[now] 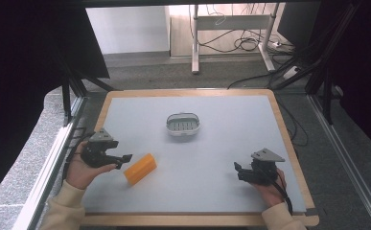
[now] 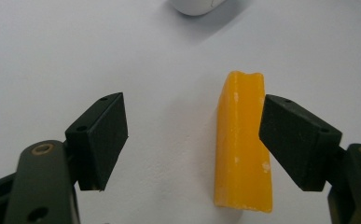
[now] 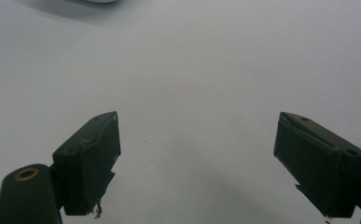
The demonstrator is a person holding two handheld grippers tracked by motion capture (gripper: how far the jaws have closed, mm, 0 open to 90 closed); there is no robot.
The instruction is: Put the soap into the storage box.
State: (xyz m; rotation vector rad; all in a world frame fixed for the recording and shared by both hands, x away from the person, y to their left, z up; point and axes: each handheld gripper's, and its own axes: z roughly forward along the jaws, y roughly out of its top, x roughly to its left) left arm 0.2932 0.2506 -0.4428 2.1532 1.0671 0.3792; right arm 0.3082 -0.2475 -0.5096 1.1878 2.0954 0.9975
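A waxy orange soap bar (image 2: 243,149) lies between the left gripper (image 2: 194,140)'s spread jaws, against one; the right gripper (image 3: 197,163) gapes, nothing between.

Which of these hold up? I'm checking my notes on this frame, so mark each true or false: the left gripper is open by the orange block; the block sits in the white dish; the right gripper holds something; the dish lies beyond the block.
1. The left gripper is open, with the orange block by it: true; the block lies just inside one jaw.
2. The block sits in the white dish: false; it lies on the table, apart from the dish.
3. The right gripper holds something: false; its jaws stand open over bare table.
4. The dish lies farther from the person than the block: true.
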